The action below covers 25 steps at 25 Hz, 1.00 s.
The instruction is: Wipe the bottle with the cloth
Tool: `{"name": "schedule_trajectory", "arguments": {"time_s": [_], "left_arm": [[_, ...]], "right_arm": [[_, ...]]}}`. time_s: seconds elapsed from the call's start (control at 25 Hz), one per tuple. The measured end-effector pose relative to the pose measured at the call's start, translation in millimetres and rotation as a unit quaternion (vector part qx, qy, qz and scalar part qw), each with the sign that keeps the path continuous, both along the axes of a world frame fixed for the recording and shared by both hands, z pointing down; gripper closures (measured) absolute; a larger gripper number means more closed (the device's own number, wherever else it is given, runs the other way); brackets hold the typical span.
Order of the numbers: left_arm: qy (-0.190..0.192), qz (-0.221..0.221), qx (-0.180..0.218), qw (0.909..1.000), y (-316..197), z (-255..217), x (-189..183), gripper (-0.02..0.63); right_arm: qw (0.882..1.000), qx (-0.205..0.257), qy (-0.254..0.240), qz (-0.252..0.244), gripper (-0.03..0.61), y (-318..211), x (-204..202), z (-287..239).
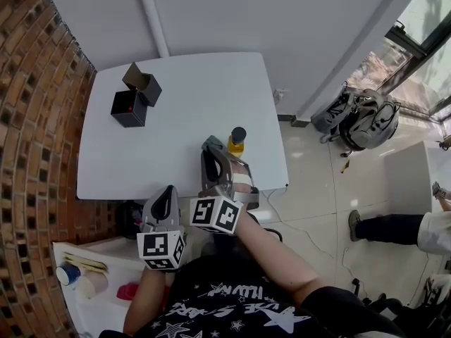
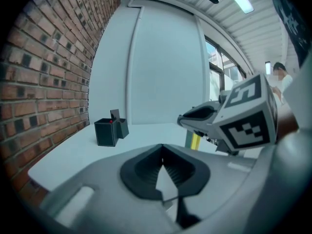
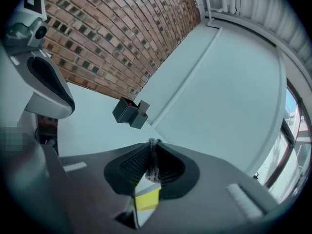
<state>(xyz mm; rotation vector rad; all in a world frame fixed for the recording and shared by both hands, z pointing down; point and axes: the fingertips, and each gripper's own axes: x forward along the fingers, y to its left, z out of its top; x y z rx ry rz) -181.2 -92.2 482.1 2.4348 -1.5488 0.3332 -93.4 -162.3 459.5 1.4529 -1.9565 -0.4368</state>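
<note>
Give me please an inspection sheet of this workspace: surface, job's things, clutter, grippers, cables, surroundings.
Surface: white table, mostly bare.
Job's things: bottle, yellow with a dark cap, upright near the front edge; cloth beside it on its left, contact cannot be told.
Clutter: two dark boxes at the far left corner, one open.
Grippers: right gripper shut on the cloth; left gripper shut, nothing between its jaws, held back at the near table edge.
Cables: nothing seen.
Surroundings: brick wall on the left; backpacks on the floor at right; a person's legs at the right edge.
</note>
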Motion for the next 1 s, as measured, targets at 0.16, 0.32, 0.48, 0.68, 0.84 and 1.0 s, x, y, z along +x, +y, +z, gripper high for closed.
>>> {"name": "schedule_trajectory", "arguments": {"time_s": [0.16, 0.32, 0.48, 0.68, 0.84, 1.0], "left_arm": [[0.001, 0.000, -0.006, 1.0000, 0, 4, -3, 0.609], [0.004, -0.005, -0.007, 1.0000, -3, 5, -3, 0.609], [0.007, -0.004, -0.006, 0.9999, -4, 4, -1, 0.609], [0.005, -0.006, -0.010, 0.9999, -5, 7, -4, 0.611], [0.008, -0.009, -0.014, 0.9998, -5, 10, -6, 0.609], [0.008, -0.010, -0.016, 0.9998, -5, 13, -8, 0.609]], "right_arm": [[1.000, 0.008, -0.006, 0.019, 0.538, -1, 8, 1], [1.000, 0.000, -0.006, 0.021, 0.538, -5, 11, 8], [0.999, -0.011, -0.009, 0.029, 0.538, -8, 12, 15], [0.998, -0.023, -0.030, 0.043, 0.538, -13, 13, 25], [0.998, -0.032, -0.026, 0.049, 0.538, -14, 14, 31], [0.996, -0.055, -0.037, 0.059, 0.538, -15, 16, 47]]}}
